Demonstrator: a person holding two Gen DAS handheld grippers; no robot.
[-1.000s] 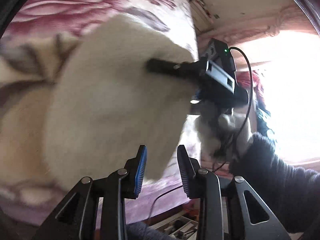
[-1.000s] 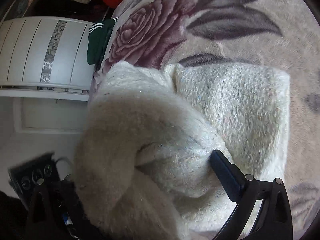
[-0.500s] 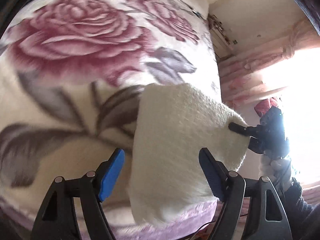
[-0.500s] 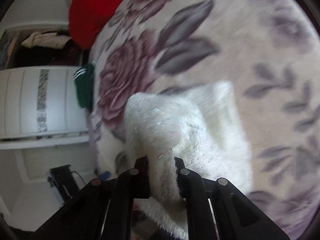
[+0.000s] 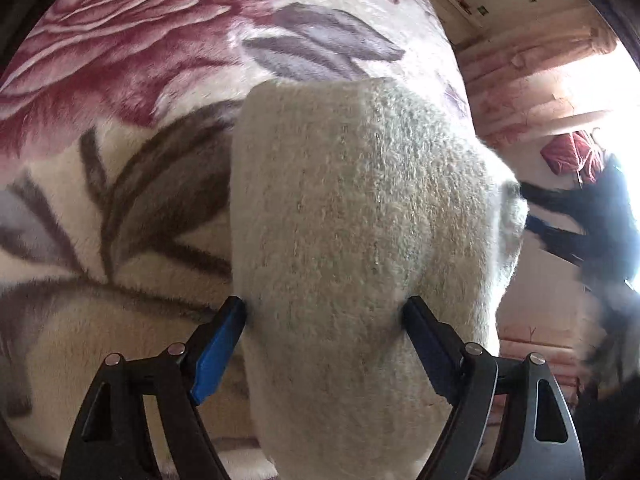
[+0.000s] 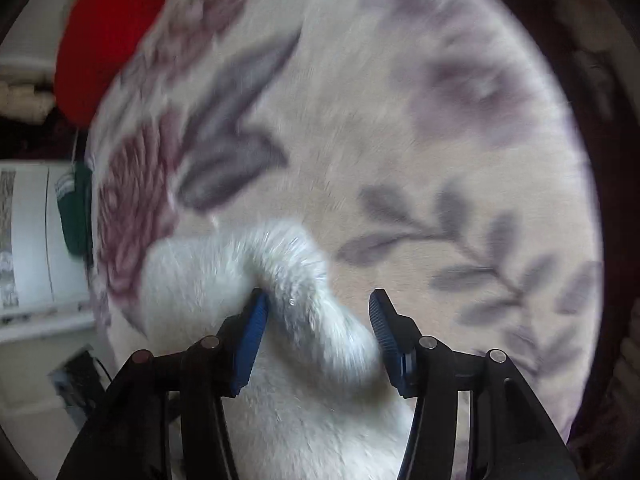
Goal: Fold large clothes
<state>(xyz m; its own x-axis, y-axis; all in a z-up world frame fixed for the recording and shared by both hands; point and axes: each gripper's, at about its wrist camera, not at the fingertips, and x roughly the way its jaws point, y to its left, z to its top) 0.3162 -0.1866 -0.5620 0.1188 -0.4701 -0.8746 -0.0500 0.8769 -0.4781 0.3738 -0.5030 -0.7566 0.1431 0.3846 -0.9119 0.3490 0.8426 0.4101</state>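
Note:
A cream fluffy knitted garment (image 5: pixel 360 216) lies folded near the edge of a bed covered by a rose-print blanket (image 5: pixel 120 60). My left gripper (image 5: pixel 324 312) is open wide, its jaws straddling the near end of the folded garment. In the right wrist view the garment (image 6: pixel 248 280) is blurred; a fold of it passes between the jaws of my right gripper (image 6: pixel 318 308), which is open. The right gripper also shows as a dark blur (image 5: pixel 592 232) at the garment's right side.
A red cloth (image 6: pixel 108 36) and a green garment (image 6: pixel 76 212) lie at the far end of the bed. A white cabinet (image 6: pixel 28 236) stands beside it. A bright window (image 5: pixel 600 88) and pink curtain lie to the right.
My right gripper has opened, releasing its pinch on the garment's fold. My left gripper has moved forward and now straddles the garment's near end. The garment has settled flatter on the blanket.

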